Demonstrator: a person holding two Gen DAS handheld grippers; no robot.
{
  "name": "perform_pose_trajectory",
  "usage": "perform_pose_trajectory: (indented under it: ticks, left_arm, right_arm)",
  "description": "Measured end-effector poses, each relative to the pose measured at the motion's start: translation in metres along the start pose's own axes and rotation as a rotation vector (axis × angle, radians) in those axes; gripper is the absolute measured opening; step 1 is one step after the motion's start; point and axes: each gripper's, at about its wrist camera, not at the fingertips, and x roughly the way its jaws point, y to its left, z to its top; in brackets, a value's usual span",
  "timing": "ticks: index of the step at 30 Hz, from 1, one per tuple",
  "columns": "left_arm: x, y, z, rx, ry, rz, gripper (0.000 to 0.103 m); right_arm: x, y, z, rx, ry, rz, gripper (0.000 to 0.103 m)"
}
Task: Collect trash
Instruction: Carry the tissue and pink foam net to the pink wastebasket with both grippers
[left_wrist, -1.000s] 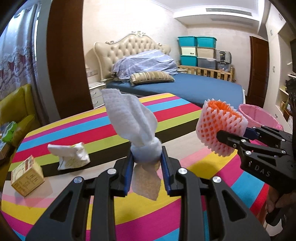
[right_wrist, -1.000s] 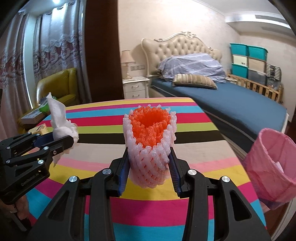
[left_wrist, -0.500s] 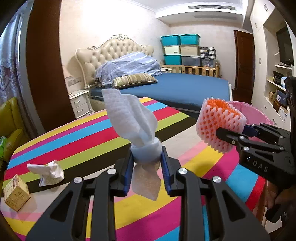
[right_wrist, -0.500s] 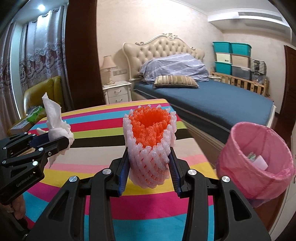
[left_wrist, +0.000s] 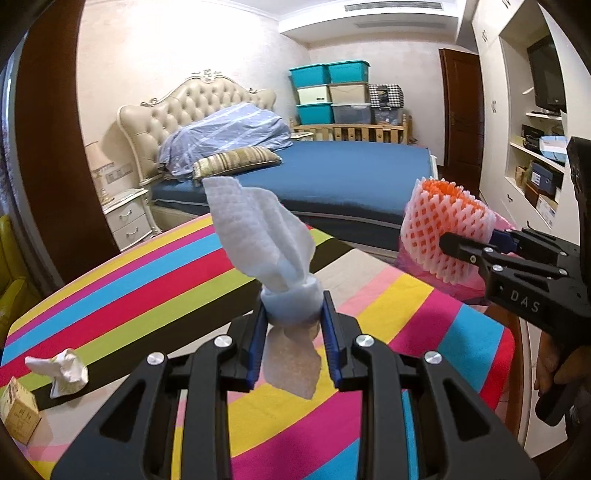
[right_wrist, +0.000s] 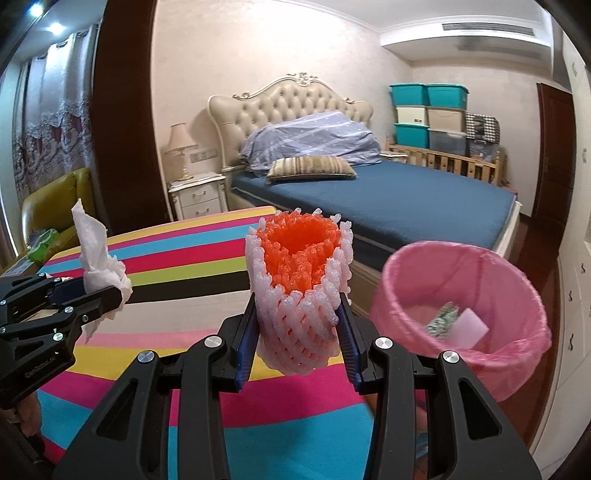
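The left gripper (left_wrist: 293, 334) is clamped on a white paper towel (left_wrist: 258, 236), which is pinched at its twisted waist between the blue pads; the upper part fans out above the jaws and a tail hangs below them. The right gripper (right_wrist: 297, 330) is closed around a foam fruit net (right_wrist: 301, 284), white outside and orange inside, which is held upright with its open end up. Each gripper is seen from the other's camera: on the side of the right one the letters "DAS" are read in the left wrist view, and on the left one a small white word is printed, too fine to be made out beyond its first letters. Part of a hand (left_wrist: 554, 365) is seen under the right gripper's handle.

Both grippers are held above a table covered by a striped cloth (left_wrist: 155, 295) in bright colours. On the cloth, at the far left of the left wrist view, a crumpled tissue (left_wrist: 62, 371) is lying, and just beside it a small cardboard box (left_wrist: 16, 415) whose printing cannot be read. A bin lined with a pink bag (right_wrist: 461, 302) is standing beside the table, to the right of the foam net, with some scraps already inside. Beyond it a bed (right_wrist: 388, 199) with a blue sheet is seen.
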Motion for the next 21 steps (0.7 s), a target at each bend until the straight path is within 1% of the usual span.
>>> perform_pose_trajectory:
  ticks: [6,8,10,11,16,19,21]
  left_arm:
    - [0.013,-0.031,0.012,0.042,-0.003,-0.044,0.027]
    - [0.019,-0.044,0.018,0.051,-0.006,-0.088,0.027]
    - [0.025,-0.054,0.027,0.065,-0.014,-0.107,0.027]
    - [0.029,-0.063,0.034,0.071,-0.023,-0.135,0.027]
    - [0.052,-0.099,0.061,0.079,-0.022,-0.218,0.028]
    - [0.069,-0.120,0.076,0.074,-0.017,-0.289,0.029]
    - [0.084,-0.135,0.088,0.059,-0.008,-0.349,0.029]
  right_arm:
    - [-0.004,-0.035,-0.001,0.030,-0.009,-0.055,0.039]
    - [-0.005,-0.047,-0.002,0.036,-0.011,-0.075,0.039]
    - [-0.007,-0.063,-0.003,0.043,-0.014,-0.103,0.039]
    - [-0.008,-0.073,-0.003,0.049,-0.015,-0.123,0.039]
    - [-0.010,-0.113,-0.007,0.078,-0.011,-0.192,0.039]
    - [-0.007,-0.135,-0.008,0.088,-0.002,-0.224,0.039]
    - [-0.003,-0.146,-0.008,0.089,0.003,-0.238,0.039]
